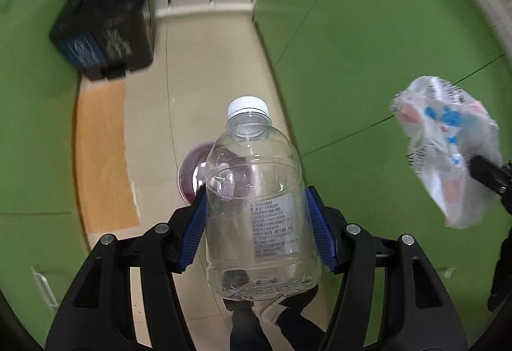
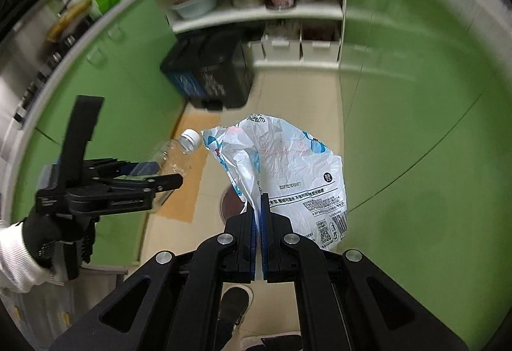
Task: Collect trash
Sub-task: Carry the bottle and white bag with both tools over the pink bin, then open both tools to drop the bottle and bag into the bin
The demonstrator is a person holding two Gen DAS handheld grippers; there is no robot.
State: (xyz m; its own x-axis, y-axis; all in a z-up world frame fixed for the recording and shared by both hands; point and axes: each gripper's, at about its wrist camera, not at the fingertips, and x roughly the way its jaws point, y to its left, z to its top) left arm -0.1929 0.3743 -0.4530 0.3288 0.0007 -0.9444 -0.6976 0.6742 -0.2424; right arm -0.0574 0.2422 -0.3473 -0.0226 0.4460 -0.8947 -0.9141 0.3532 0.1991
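Observation:
A clear plastic bottle (image 1: pixel 252 159) with a white cap stands upright between the blue pads of my left gripper (image 1: pixel 256 194), which is shut on its body. My right gripper (image 2: pixel 258 200) is shut on a crumpled white plastic wrapper (image 2: pixel 288 165) with blue print and black text. The wrapper hangs up and to the right of the pads. In the right wrist view the left gripper (image 2: pixel 166 181) is at the left with the bottle (image 2: pixel 179 149), held by a gloved hand (image 2: pixel 41 239). The wrapper (image 1: pixel 448 139) also shows at the right of the left wrist view. Both grippers point down at a beige tiled floor.
A black bin (image 1: pixel 105 34) with a blue label stands on the floor ahead, by a white shelf unit (image 2: pixel 288 11). A brown mat (image 1: pixel 102 155) and a round dark red object (image 2: pixel 233 203) lie below. Green cabinet fronts (image 1: pixel 368 46) line both sides. A person's shoe (image 2: pixel 233 303) is underneath.

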